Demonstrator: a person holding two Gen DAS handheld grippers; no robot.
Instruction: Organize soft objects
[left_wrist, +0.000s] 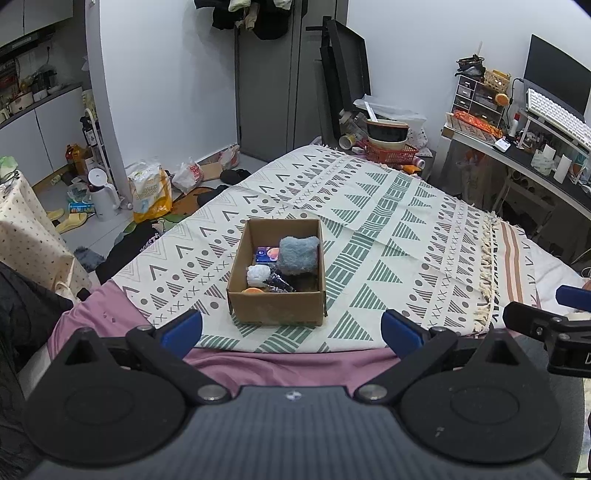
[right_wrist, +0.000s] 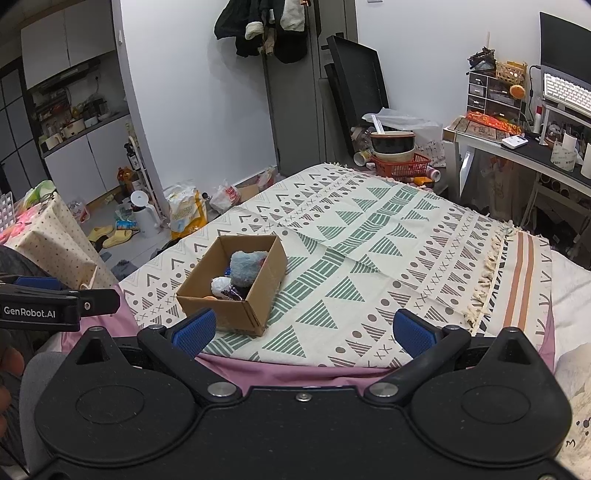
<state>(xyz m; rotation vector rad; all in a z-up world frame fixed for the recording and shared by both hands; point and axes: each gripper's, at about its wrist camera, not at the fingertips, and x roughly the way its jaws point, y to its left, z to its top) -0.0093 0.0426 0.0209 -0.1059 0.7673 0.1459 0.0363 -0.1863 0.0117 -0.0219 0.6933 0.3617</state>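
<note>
Left wrist view: left gripper (left_wrist: 291, 328) at the bottom of the frame, blue fingers (left_wrist: 181, 326) spread wide, nothing between them. Just above the gap, at frame centre, an open cardboard box (left_wrist: 277, 308) resting on a patterned cream-and-green blanket (left_wrist: 388, 229). Inside the box, a fluffy grey-blue soft item (left_wrist: 297, 254) leaning at the upper right, a small white bundle (left_wrist: 258, 275) at the left, a dark crinkled item (left_wrist: 280, 283) beside it, an orange piece (left_wrist: 253, 291) at the lower left corner, a blue packet (left_wrist: 265, 254) toward the back. Pink sheet (left_wrist: 277, 363) showing below the blanket's near edge. At the right edge, part of the right gripper (left_wrist: 554, 325), black with a blue tip.

Right wrist view: right gripper (right_wrist: 304, 330) along the bottom, blue pads (right_wrist: 413, 328) likewise held far apart and empty. Same box (right_wrist: 229, 310) left of centre, just above the left pad, with the grey-blue item (right_wrist: 246, 266) and the white bundle (right_wrist: 221, 284) visible inside. Blanket (right_wrist: 369, 258) filling the middle of the frame. At the left edge, the left gripper's black body (right_wrist: 55, 306) with white lettering. Cluttered desk (right_wrist: 532, 151) at the upper right.
</note>
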